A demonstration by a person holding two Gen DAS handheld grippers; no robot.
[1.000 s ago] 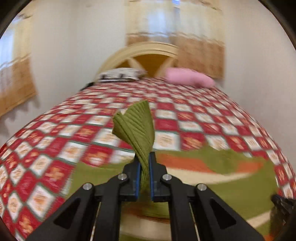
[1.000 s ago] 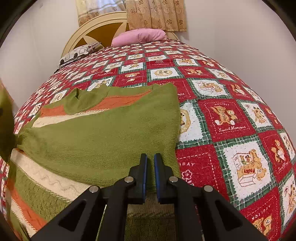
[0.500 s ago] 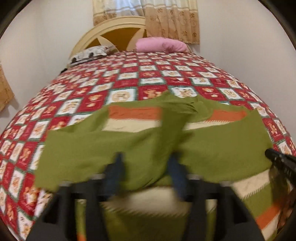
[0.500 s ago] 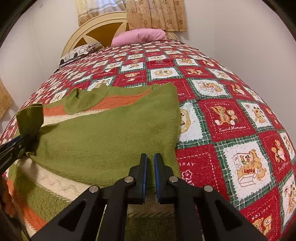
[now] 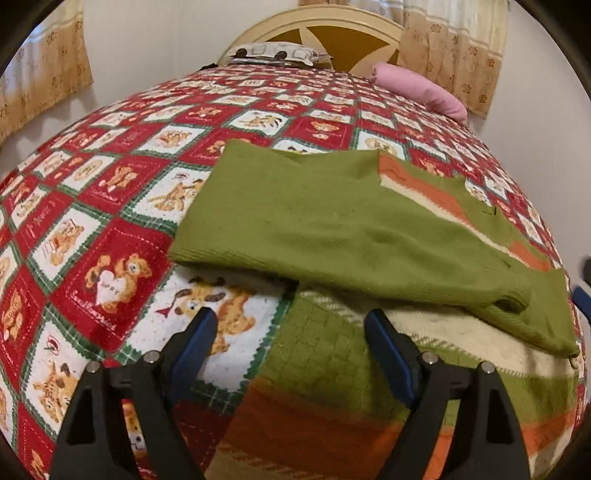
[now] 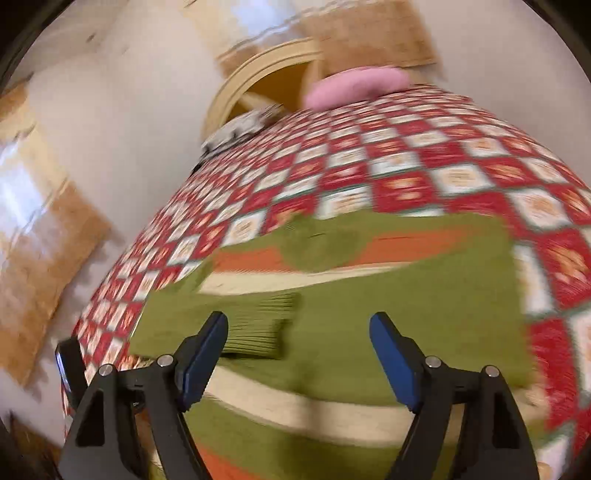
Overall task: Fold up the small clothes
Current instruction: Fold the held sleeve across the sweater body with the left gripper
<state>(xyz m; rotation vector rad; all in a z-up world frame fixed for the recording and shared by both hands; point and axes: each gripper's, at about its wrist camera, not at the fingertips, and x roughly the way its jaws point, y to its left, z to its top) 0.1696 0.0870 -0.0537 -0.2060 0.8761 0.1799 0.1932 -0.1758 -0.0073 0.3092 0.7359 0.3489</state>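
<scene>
A small green sweater with orange and cream stripes lies flat on the bed. One green sleeve is folded across its body. My left gripper hovers above the sweater's lower left edge, jaws still opening and nothing between them. In the blurred right wrist view the same sweater fills the middle, and the sleeve's ribbed cuff lies loose on it. My right gripper is above the sweater, jaws opening wide and empty. The left gripper's tip shows at the left edge.
The bed carries a red, white and green bear-patterned quilt. A pink pillow and a patterned pillow lie against the cream headboard. Walls and curtains close in on both sides.
My left gripper let go of the green sleeve cuff, which now lies across the sweater, and dropped lower. My right gripper opened, lifted and swung, blurring its view.
</scene>
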